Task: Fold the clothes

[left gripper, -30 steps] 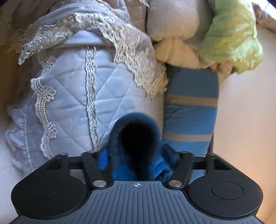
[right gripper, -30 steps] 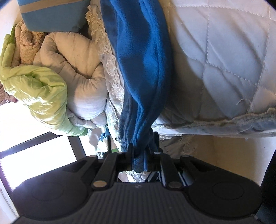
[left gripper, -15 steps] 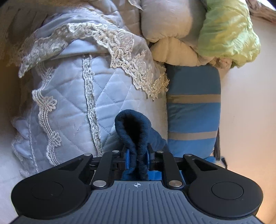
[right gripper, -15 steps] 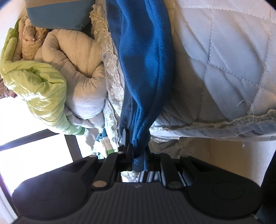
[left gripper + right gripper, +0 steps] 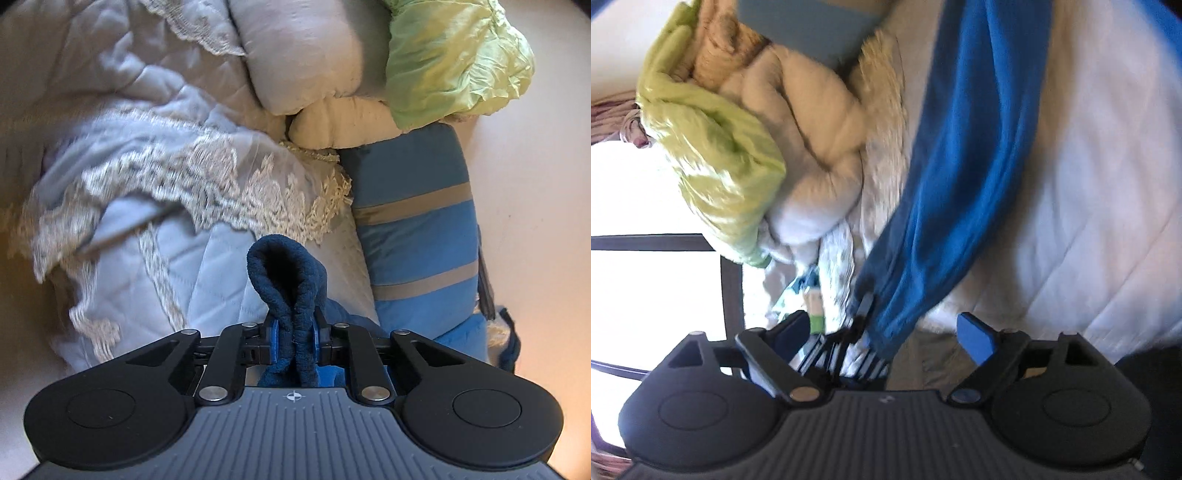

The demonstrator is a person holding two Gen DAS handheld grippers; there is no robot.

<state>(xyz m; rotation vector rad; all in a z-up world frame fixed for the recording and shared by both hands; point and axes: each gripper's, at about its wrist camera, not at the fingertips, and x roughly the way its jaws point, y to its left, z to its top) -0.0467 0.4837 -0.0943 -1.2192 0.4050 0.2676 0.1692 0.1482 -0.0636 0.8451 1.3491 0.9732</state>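
Over the quilted bedspread (image 5: 122,280), the left hand-held gripper (image 5: 293,332) is pinching a fold of the blue fleece (image 5: 286,273); the right hand-held gripper (image 5: 886,328) is opening wide, the fleece hanging loose between its fingers (image 5: 977,338).

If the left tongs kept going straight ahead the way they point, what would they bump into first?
Probably the quilted bedspread, just past the blue fleece that the left tongs are pinching; depth is hard to judge.
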